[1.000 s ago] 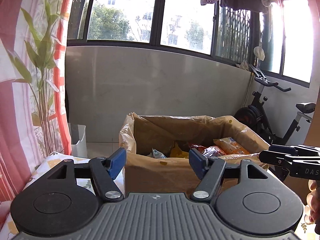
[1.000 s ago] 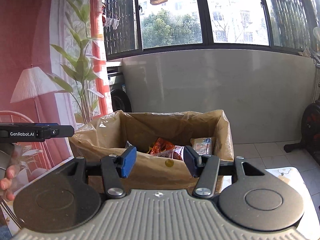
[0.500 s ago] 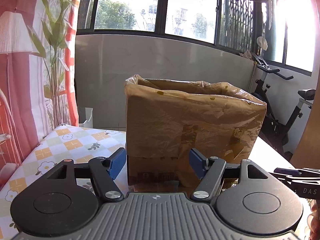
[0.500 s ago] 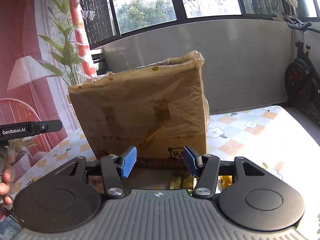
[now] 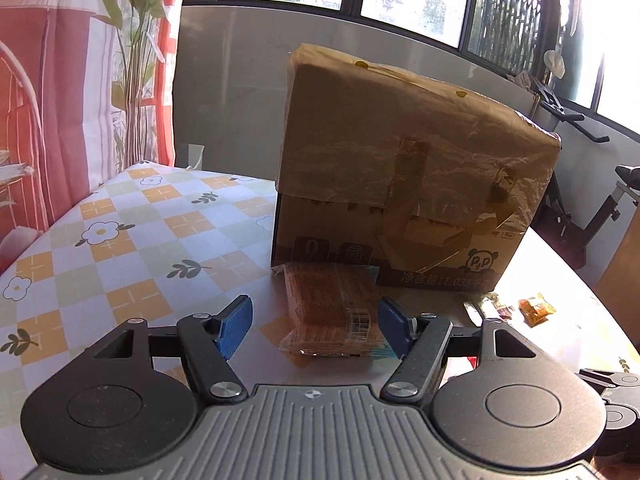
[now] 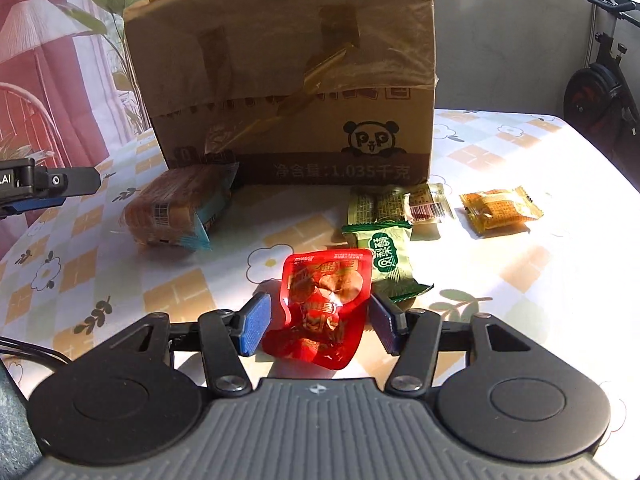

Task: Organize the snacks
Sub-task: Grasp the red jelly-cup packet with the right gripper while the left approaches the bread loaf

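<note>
A tall cardboard box (image 5: 400,160) lined with brown plastic stands on the flowered tablecloth (image 5: 120,240). In front of it lies a clear pack of orange crackers (image 5: 332,308), between the fingers of my left gripper (image 5: 314,330), which is open, with a gap on the left side. In the right wrist view a red snack packet (image 6: 326,300) lies between the fingers of my right gripper (image 6: 319,327). Its jaws are opening and the pads do not press on the packet. The same cracker pack (image 6: 176,208) lies to the left there, before the box (image 6: 288,80).
Two green packets (image 6: 390,264) (image 6: 378,208), a pale wrapped one (image 6: 430,202) and an orange packet (image 6: 500,210) lie right of the red one. The left gripper's tip (image 6: 48,184) shows at the left edge. An exercise bike (image 6: 600,92) stands beyond the table.
Both grippers have come down from above the box's open top to the table in front of it. The cracker pack and red packet now lie between their fingers.
</note>
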A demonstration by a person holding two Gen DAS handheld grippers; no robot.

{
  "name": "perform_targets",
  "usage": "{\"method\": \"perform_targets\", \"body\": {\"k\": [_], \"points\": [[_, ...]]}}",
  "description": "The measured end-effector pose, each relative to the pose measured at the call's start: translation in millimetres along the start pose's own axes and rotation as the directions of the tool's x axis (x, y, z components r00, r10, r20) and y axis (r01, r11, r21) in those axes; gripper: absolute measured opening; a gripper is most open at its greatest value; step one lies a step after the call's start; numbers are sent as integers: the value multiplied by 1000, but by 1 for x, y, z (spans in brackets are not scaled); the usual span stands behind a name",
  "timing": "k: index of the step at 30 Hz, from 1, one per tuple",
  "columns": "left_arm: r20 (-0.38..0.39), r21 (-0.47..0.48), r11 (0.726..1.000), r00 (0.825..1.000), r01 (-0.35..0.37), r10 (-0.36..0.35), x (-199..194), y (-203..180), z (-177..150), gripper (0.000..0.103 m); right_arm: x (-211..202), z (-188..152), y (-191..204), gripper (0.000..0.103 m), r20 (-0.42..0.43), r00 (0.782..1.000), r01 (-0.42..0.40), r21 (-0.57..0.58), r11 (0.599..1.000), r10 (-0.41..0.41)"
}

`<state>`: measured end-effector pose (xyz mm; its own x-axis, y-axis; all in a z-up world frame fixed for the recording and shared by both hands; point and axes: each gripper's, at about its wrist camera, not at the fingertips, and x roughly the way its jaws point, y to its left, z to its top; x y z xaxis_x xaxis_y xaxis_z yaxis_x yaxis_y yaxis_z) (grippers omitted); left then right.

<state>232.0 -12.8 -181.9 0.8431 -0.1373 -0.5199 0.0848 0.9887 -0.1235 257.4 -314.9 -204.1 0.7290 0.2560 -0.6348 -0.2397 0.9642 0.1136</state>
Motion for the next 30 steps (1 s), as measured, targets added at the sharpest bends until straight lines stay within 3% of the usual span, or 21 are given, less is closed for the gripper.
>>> {"method": "perform_targets", "body": {"k": [13, 30], "points": [[-31, 5, 1000, 999, -9, 9, 7, -5, -11, 72, 19, 1, 17, 59, 15, 1000, 26, -176, 984, -23], [-67, 13, 1000, 998, -17, 18, 13, -7, -17, 72, 16, -8, 20, 56, 69, 997, 0, -230, 973, 16]]}}
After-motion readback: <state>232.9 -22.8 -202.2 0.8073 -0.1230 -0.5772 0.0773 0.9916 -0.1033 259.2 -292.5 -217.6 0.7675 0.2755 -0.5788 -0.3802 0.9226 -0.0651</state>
